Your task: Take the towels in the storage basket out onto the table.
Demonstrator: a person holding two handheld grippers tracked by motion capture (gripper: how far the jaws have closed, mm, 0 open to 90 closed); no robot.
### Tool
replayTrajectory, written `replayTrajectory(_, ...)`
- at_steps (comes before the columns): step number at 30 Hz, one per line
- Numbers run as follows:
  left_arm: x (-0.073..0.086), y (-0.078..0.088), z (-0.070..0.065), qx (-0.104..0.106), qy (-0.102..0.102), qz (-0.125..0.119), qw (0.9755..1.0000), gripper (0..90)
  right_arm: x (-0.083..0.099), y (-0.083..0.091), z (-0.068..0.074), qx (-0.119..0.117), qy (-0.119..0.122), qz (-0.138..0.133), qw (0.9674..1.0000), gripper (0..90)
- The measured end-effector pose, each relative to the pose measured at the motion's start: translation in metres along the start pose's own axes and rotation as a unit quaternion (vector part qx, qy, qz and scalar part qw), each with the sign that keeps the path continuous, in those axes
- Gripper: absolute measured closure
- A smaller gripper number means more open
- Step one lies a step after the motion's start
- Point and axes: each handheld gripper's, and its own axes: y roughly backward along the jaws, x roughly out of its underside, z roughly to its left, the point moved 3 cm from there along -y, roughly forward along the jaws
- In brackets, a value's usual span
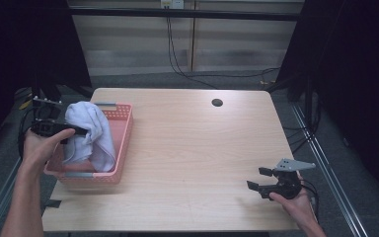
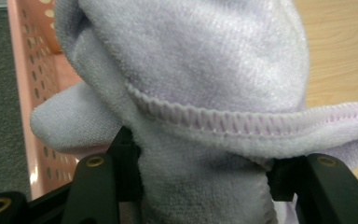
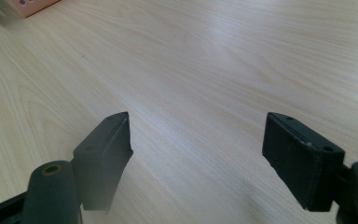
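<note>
My left tool [image 1: 74, 131] clenched the towel [image 1: 91, 133] above the basket [image 1: 123, 143] | right tool [image 1: 256, 178] released, on surface [image 1: 192, 148].

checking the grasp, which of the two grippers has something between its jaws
The left gripper, at the pink basket: its jaws are closed on the pale lilac towel. The right gripper sits open over bare table, holding nothing.

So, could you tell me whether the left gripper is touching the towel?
Touching: in the left gripper view, the left gripper has both jaws pressed on the bunched towel.
</note>
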Motion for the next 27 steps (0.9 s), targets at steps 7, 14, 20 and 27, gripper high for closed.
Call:
replayTrajectory(7, -0.001, 0.012, 0.003, 0.001, -0.003, -0.016, 0.9999, 43.7, -0.001, 0.001, 0.0, 0.002, -0.003, -0.006, 1.0, 22.8)
replayTrajectory(14, -0.007, 0.025, 0.003, 0.009, 0.01, -0.048, 0.9987, 43.8, -0.002, 0.002, 0.0, 0.003, -0.003, -0.012, 0.9999, 22.5)
replayTrajectory(20, -0.016, 0.037, -0.002, 0.01, -0.002, -0.063, 0.9979, 43.8, -0.001, 0.004, -0.001, 0.006, -0.002, -0.013, 0.9999, 22.4)
replayTrajectory(27, -0.026, 0.051, -0.011, 0.01, -0.014, -0.081, 0.9966, 43.7, -0.001, 0.005, 0.0, 0.004, -0.003, -0.015, 0.9999, 22.4)
